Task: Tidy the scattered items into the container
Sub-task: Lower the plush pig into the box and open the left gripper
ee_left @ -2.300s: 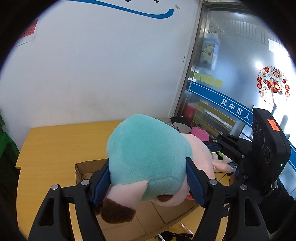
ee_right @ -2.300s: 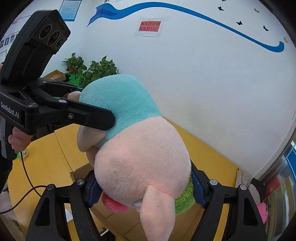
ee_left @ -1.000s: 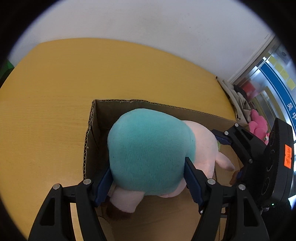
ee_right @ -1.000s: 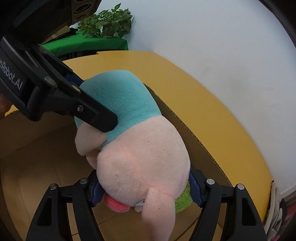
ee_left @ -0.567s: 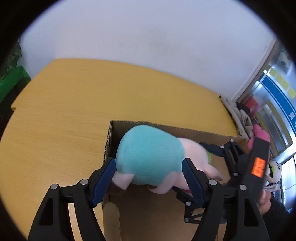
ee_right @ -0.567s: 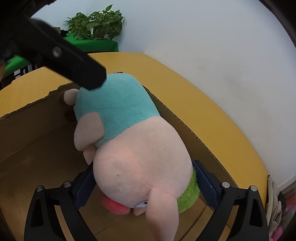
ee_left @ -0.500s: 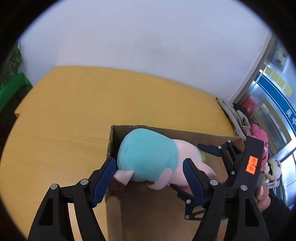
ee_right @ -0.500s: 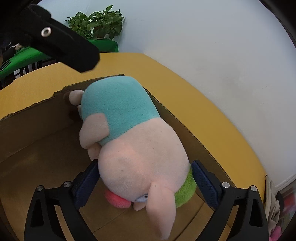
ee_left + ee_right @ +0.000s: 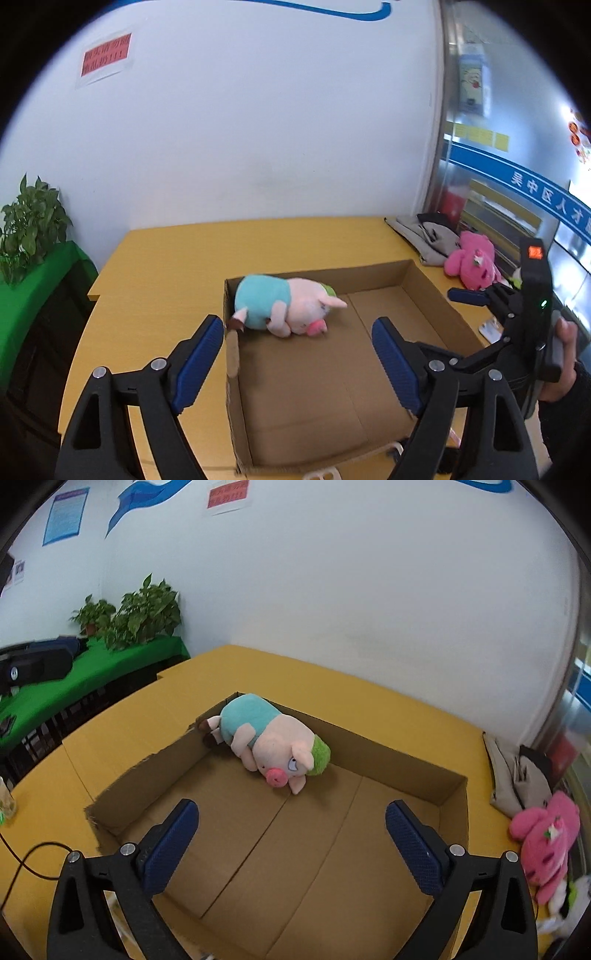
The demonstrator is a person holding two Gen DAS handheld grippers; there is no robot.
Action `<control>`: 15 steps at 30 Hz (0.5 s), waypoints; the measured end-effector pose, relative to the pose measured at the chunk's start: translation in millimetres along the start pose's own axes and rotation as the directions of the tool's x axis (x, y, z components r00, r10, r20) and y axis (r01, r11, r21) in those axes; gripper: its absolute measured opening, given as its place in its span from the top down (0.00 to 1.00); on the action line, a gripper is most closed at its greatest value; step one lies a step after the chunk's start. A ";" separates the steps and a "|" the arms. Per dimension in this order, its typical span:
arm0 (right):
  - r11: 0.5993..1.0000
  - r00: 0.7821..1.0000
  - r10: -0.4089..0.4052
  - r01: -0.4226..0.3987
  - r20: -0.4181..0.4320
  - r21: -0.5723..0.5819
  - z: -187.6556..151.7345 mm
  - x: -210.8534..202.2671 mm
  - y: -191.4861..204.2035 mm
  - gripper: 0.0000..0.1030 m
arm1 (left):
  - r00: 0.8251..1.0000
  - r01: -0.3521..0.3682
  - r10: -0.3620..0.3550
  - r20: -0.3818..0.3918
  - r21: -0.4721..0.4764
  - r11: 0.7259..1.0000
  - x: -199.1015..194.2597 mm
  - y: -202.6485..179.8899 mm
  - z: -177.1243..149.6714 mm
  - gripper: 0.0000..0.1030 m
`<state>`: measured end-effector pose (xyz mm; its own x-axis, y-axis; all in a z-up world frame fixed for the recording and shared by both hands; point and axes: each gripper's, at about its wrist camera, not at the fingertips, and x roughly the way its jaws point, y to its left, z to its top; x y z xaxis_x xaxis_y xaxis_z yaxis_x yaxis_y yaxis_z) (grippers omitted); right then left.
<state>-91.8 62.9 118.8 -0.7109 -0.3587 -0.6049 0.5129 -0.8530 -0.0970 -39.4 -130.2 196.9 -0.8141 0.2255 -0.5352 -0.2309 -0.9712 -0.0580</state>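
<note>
Pig toy (image 9: 284, 304) down in the box (image 9: 424, 291), lying on its side, tucked into the far corner at about eleven o'clock in the left camera's view. From the right camera the pig toy (image 9: 269, 744) shows its teal shirt toward the corner, pink snout and green cap pointing toward the middle of the box (image 9: 402, 768), back pressed along the far wall. Left gripper (image 9: 297, 358) hangs above the near edge of the box with its blue pads spread wide, nothing between them. Right gripper (image 9: 291, 843) the same story: pads wide apart, empty, looking down over the bare cardboard floor. Off at three o'clock, outside the box, a pink toy (image 9: 546, 842) sits on the yellow table (image 9: 332, 690), with a grey bag (image 9: 517, 775) just behind it. Same pink toy (image 9: 471, 260) and grey bag (image 9: 424, 232) show at two o'clock for the left camera. Potted plants (image 9: 136, 616) stand on a green shelf (image 9: 88, 679) at ten o'clock.
</note>
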 end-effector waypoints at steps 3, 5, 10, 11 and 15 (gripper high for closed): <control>0.995 0.998 -0.053 0.054 -0.014 0.086 -24.2 -27.0 9.3 0.00 | 1.000 0.010 -0.010 0.004 -0.021 1.000 -7.0 -21.5 -25.7 0.20; 0.990 0.997 -0.072 0.074 -0.026 0.116 -47.3 -50.9 9.4 0.00 | 1.000 0.027 -0.027 -0.001 -0.049 0.998 -11.1 -29.7 -43.9 0.20; 0.981 0.992 -0.126 0.128 -0.025 0.147 -79.6 -75.9 11.2 0.00 | 0.999 0.036 -0.038 -0.024 -0.076 0.996 -12.8 -50.9 -79.5 0.20; 0.979 0.991 -0.129 0.132 -0.028 0.154 -84.4 -77.9 11.3 0.00 | 0.999 0.038 -0.040 -0.031 -0.075 0.996 -12.0 -56.2 -84.7 0.20; 0.976 0.991 -0.125 0.130 -0.044 0.173 -101.7 -85.3 10.0 0.00 | 0.998 0.053 -0.056 -0.036 -0.074 0.996 -12.5 -73.2 -96.6 0.20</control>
<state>23.0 123.5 89.1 -0.7475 -0.2326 -0.6222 0.3250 -0.9450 -0.0372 39.2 -69.3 126.5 -0.7803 0.2764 -0.5611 -0.2338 -0.9609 -0.1482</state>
